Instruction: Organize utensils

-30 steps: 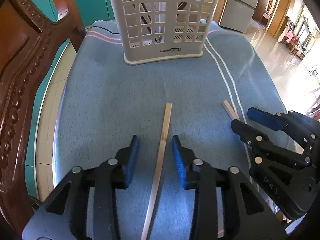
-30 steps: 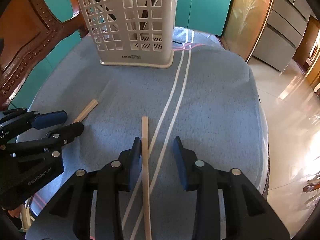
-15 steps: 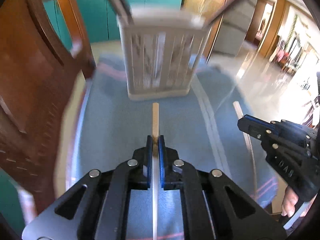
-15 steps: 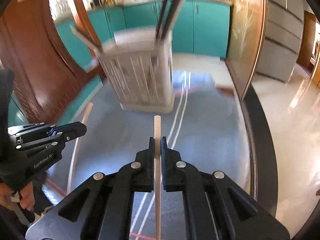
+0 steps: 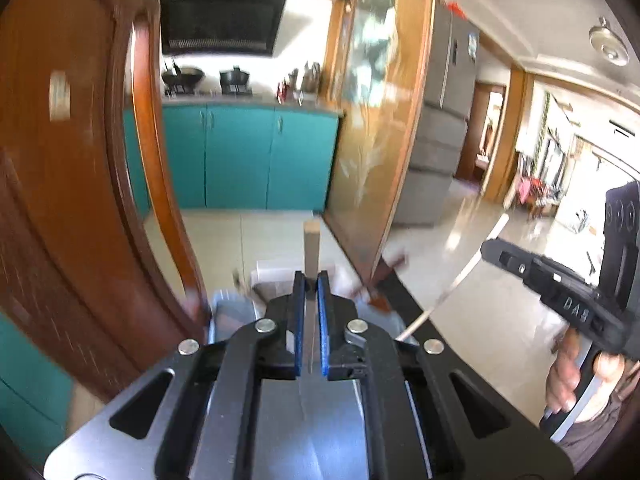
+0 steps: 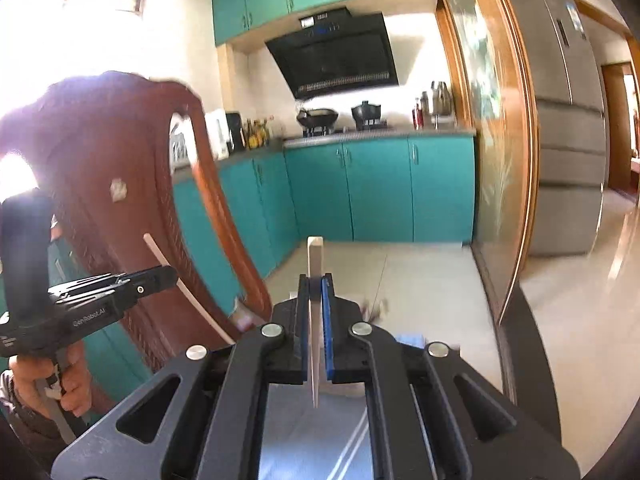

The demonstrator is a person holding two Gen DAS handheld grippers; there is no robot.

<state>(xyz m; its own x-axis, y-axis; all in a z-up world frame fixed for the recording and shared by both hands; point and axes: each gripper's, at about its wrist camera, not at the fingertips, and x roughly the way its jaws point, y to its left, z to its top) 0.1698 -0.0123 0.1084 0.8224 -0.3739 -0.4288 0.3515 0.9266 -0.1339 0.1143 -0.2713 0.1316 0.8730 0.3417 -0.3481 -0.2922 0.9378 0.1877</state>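
Note:
My left gripper [image 5: 311, 280] is shut on a pale wooden chopstick [image 5: 311, 246] whose tip pokes out ahead, held high above the table. In the right wrist view my right gripper [image 6: 316, 280] is shut on a second chopstick [image 6: 315, 254], at about the same height. Each gripper shows in the other's view: the right gripper [image 5: 491, 249] with its chopstick [image 5: 452, 290] slanting down, and the left gripper [image 6: 170, 274] with its chopstick [image 6: 192, 300]. Only a blurred pale rim of the utensil basket [image 5: 276, 270] shows below the left fingers.
A carved wooden chair back [image 6: 120, 200] stands close on the left. The blue tablecloth [image 5: 230, 312] lies below. Beyond are teal cabinets [image 6: 380, 188], a stove with pans [image 6: 320, 116], a wood-framed glass partition [image 5: 380, 140] and a fridge [image 6: 568, 120]. A person's hand [image 5: 568, 372] holds the right handle.
Both grippers closed on the chopsticks lying on the cloth and lifted them high, tilting up. The basket and table have dropped nearly out of view.

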